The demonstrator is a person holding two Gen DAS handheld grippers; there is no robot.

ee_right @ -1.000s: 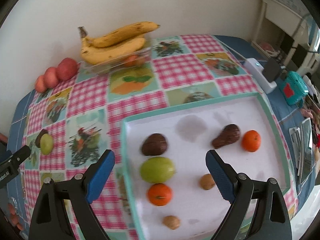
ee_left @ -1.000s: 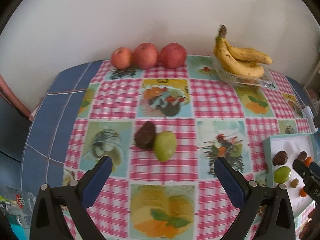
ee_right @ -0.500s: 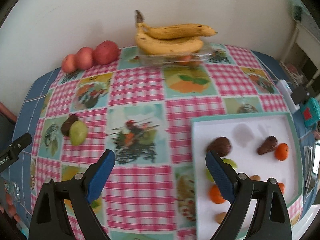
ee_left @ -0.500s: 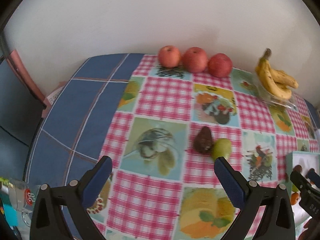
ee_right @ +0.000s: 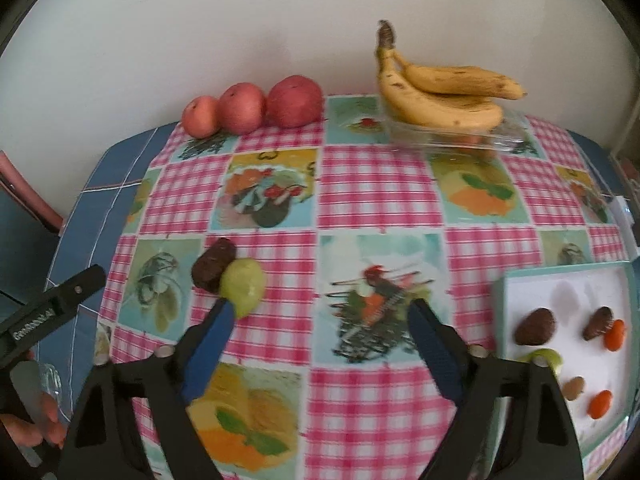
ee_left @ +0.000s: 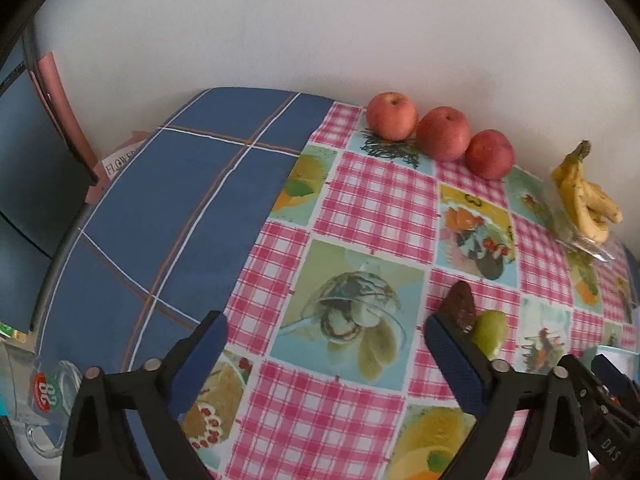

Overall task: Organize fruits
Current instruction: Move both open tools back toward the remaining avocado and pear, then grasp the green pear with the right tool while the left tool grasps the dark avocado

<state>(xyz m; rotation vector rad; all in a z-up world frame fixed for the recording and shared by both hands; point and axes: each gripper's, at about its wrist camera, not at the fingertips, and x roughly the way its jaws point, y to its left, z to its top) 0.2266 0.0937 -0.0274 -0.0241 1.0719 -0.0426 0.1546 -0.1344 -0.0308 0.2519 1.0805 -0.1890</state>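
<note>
A dark brown avocado (ee_right: pixel 212 266) and a green fruit (ee_right: pixel 243 285) lie touching on the checked tablecloth; they also show in the left wrist view, avocado (ee_left: pixel 460 305) and green fruit (ee_left: pixel 489 330). Three red apples (ee_right: pixel 256 108) and a banana bunch (ee_right: pixel 444 92) sit at the back. A white tray (ee_right: pixel 516 300) at the right holds several small fruits. My right gripper (ee_right: pixel 316 320) is open and empty, its left finger just before the green fruit. My left gripper (ee_left: pixel 326 340) is open and empty over the table's left part.
The bananas rest on a clear plastic box (ee_right: pixel 472 140). A blue cloth (ee_left: pixel 168 216) covers the table's left side, with a glass mug (ee_left: pixel 44 400) at its near corner. A white wall stands behind. A white device (ee_right: pixel 626 216) sits at the right edge.
Both grippers have swung left. The tray has slid to the right edge of the right wrist view, and the avocado and green fruit have come near its left finger. Both stay open.
</note>
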